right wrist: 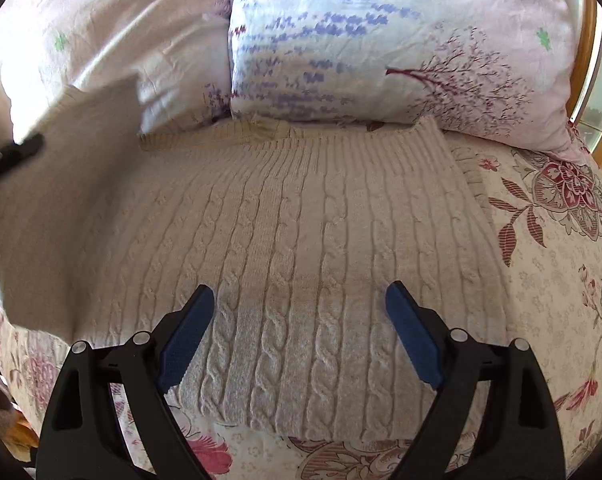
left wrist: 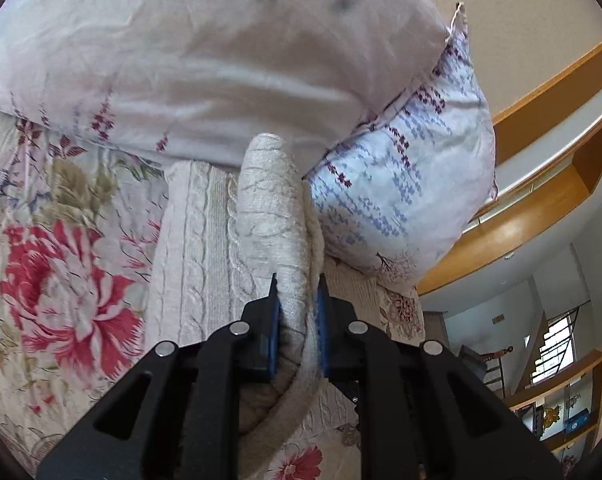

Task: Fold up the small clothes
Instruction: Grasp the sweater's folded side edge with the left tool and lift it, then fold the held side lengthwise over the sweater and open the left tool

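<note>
The bed [right wrist: 549, 288] carries a floral bedspread printed with red and pink flowers on a cream ground. It fills the lower part of both views.

Two pillows lean at the head of the bed. The pale pink pillow [left wrist: 205, 60] carries a green flower mark. The white pillow [right wrist: 381, 40] carries blue-violet bands and a branching tree print. In the left wrist view the white pillow stands to the right of the pink one, and the two overlap.

The sweater [right wrist: 301, 240] is cream cable knit. It lies flat on the bedspread in the middle of the bed. Its ribbed far edge reaches the foot of the pillows. Its near edge lies below the right gripper. One part of the sweater, the sleeve [left wrist: 273, 208], is raised off the flat body on the left side of the right wrist view.

The left gripper [left wrist: 297, 292] has its jaws clenched on the sleeve. The knit runs between the blue pads and extends forward toward the pillows. The same gripper shows as a dark shape at the left edge of the right wrist view.

The right gripper [right wrist: 301, 312] hangs over the near part of the sweater. Its jaws stand released and wide apart, with nothing gripped. The blue pads [right wrist: 185, 340] flank the cable pattern.

A wooden shelf [left wrist: 541, 216] shows at the right of the left wrist view.
</note>
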Tool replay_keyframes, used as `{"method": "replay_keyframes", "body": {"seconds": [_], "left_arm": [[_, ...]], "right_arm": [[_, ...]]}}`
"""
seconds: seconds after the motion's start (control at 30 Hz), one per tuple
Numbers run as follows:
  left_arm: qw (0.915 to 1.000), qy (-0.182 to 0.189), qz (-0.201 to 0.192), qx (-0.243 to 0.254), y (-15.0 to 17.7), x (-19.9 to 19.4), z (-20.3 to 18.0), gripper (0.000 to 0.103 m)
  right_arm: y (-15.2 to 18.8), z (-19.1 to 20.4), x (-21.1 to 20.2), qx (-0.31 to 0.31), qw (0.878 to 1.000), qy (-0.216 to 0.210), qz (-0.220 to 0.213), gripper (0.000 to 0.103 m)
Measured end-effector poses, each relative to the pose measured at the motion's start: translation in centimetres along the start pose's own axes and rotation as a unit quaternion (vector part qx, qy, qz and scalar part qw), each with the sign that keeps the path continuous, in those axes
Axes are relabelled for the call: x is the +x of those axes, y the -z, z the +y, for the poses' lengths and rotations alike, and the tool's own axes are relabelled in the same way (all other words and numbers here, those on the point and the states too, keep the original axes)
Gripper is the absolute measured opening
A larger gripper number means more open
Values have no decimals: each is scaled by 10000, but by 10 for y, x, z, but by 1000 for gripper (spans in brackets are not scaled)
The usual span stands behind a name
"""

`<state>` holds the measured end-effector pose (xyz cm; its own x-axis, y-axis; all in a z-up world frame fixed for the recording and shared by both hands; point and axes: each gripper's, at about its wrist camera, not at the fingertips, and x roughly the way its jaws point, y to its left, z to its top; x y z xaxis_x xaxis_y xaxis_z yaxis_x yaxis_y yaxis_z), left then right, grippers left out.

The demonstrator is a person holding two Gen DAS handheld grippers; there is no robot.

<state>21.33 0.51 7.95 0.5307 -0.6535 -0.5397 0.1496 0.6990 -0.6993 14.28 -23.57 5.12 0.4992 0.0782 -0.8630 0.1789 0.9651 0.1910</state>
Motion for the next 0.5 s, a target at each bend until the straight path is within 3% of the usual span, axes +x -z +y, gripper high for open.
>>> {"method": "replay_keyframes", "body": {"seconds": [0.1, 0.2, 0.3, 0.4, 0.43, 0.5], "left_arm": [[9996, -50, 259, -42, 13, 24, -2, 15], [9989, -163, 441, -88, 24, 44, -2, 16], [9981, -192, 569, -143, 31, 57, -1, 20], [9975, 7, 700, -94, 32, 60, -8, 27], [9969, 154, 762, -98, 32, 58, -9, 35], [9965, 284, 783, -99, 30, 49, -10, 52]], "right_arm": [[-2, -11, -14, 263, 9991, -275, -171, 89], [-10, -28, -23, 831, 9893, -1183, -188, 89], [-17, -46, -10, 1698, 9562, -2379, 136, 89], [-27, -43, 10, 2212, 9301, -2862, 637, 89], [-28, -42, 19, 2357, 9193, -3041, 831, 89], [-30, -35, 32, 2464, 9097, -3168, 1067, 85]]}}
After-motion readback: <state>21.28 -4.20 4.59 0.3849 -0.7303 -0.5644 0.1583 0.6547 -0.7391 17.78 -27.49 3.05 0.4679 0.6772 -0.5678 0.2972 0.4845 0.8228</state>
